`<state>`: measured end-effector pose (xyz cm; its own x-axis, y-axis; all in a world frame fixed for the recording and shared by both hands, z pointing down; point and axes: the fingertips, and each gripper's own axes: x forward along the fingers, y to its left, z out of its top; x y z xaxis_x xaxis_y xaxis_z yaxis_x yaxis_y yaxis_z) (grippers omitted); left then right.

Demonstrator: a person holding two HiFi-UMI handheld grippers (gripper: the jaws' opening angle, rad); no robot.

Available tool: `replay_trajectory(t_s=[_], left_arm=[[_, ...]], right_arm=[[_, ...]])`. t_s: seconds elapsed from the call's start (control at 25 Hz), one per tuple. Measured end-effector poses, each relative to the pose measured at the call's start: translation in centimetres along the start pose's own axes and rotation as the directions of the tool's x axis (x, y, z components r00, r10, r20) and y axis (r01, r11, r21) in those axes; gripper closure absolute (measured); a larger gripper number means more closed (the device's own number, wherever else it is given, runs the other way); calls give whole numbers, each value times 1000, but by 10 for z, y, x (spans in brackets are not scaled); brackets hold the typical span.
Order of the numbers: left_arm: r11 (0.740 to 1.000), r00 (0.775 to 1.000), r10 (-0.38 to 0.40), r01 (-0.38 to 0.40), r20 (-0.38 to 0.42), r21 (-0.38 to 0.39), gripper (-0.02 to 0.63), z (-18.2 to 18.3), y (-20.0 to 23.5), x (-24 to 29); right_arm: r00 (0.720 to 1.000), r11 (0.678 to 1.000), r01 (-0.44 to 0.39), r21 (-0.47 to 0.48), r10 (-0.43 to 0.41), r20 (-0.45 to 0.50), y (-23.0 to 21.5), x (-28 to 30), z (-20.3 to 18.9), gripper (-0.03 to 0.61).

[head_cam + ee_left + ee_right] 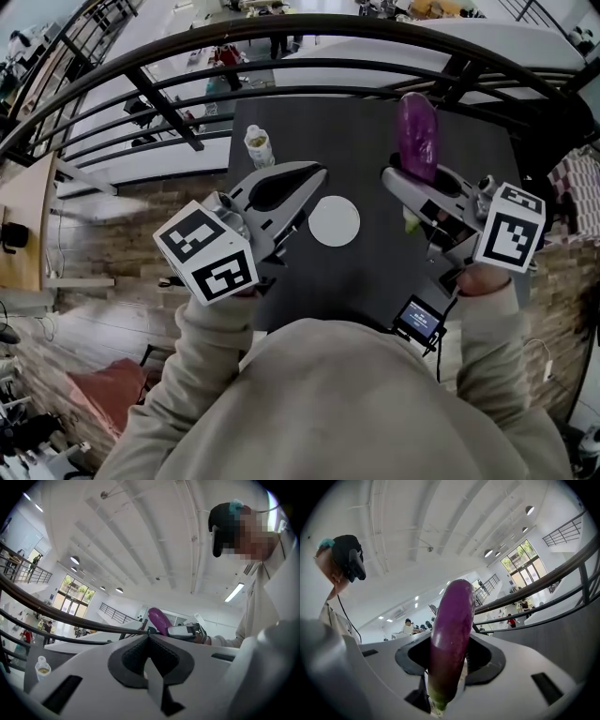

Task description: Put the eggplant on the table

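Observation:
The purple eggplant [417, 136] stands upright over the right side of the dark table [356, 141], its green stem end down. My right gripper [412, 175] is shut on its lower half. In the right gripper view the eggplant [452, 639] fills the gap between the jaws of the right gripper [450, 645]. My left gripper [314, 174] hovers over the table's left half, shut, with nothing in it. In the left gripper view the left gripper [149, 637] has its tips meeting, and the eggplant [159, 619] shows beyond them.
A flat white disc [335, 221] lies mid-table between the grippers. A small lidded jar [259, 147] stands at the table's far left, also the jar [42, 667]. A small screen device [419, 320] sits at the near edge. A dark railing [281, 37] runs behind the table.

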<state>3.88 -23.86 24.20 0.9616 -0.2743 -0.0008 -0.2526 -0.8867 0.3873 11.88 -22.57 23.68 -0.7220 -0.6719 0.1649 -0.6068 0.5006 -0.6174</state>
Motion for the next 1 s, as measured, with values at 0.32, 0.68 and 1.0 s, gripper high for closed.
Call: replay_trajectory(t_s=[0.32,0.68,1.0], left_arm=[[1000,1000,12,-13,-13,-22,607,-6,2,5],[998,999,16,-19,-46,-59,607,-27,10,9],[995,996,27,-35,-86,-94,607,-53,14,16]], right_arm=[[1000,1000,0,20,0,-20,-6,0,-6,393],[999,999,24,39,-22,-33,-24,-3,-16,393],[998,998,27,58,-23,-62,-42,-4,-30,393]])
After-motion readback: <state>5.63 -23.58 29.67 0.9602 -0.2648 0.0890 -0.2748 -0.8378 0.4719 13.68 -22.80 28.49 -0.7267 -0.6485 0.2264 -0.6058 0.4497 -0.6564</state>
